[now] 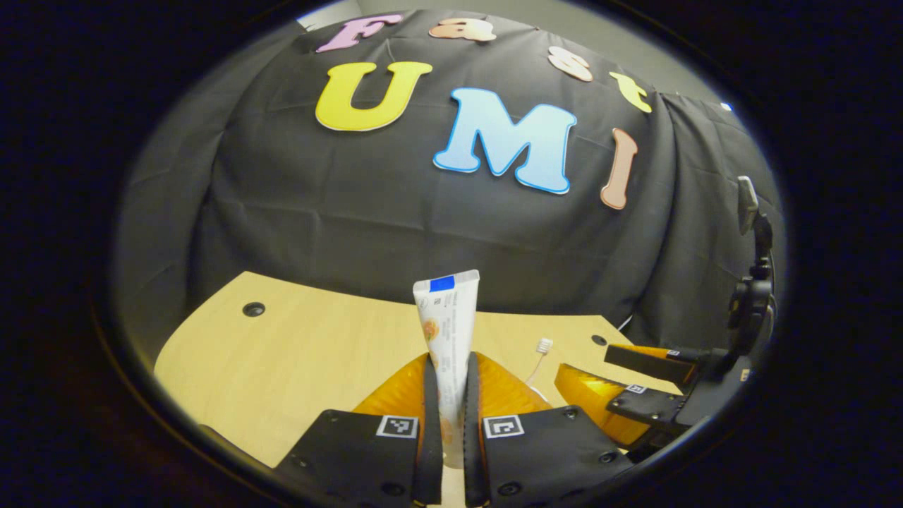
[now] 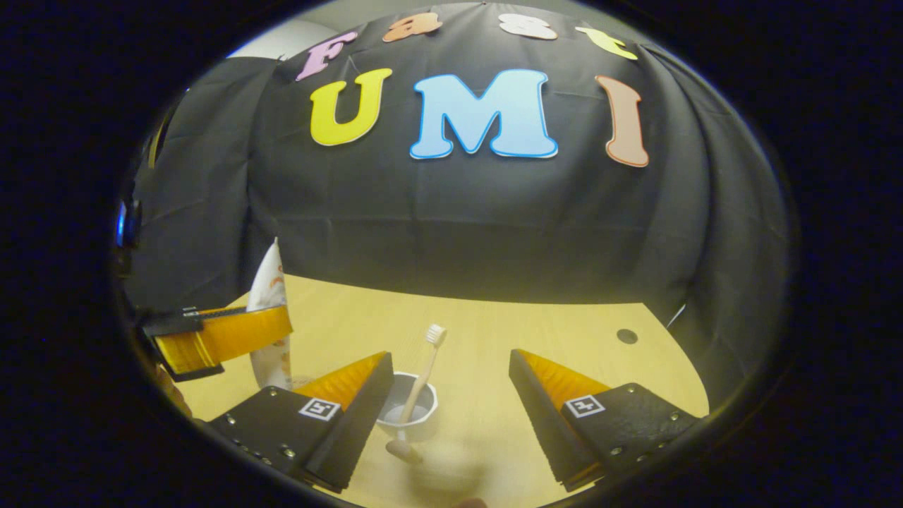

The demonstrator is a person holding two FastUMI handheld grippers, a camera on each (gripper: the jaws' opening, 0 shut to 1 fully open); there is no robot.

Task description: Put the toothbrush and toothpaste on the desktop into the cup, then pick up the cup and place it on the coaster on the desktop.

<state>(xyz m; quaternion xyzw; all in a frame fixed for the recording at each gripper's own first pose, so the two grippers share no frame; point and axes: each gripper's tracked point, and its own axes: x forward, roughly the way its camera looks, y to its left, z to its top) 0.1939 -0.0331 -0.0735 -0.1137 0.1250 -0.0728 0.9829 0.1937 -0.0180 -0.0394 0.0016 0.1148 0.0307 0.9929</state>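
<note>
Spanning the lower half of both views, a pale wood-grain desktop is seen, bounded behind by the black cloth wall. In the left gripper view, the left gripper is recorded at 6 o'clock, clenched on a white plastic toothpaste tube with a blue band at its flat end; both fingers press on the tube, which is held upright, flat end at 12 o'clock. In that view the right gripper is noted at 4 o'clock, fingers apart. In the right gripper view, the right gripper is seen released, jaws spread wide. Between its fingers, toward 7 o'clock, a small grey round cup stands on the desktop. A slim beige toothbrush with white bristles leans inside the cup, head up toward 12 o'clock, handle end over the rim toward 6 o'clock. The held tube is seen at 9 o'clock, beside the cup but apart from it.
</note>
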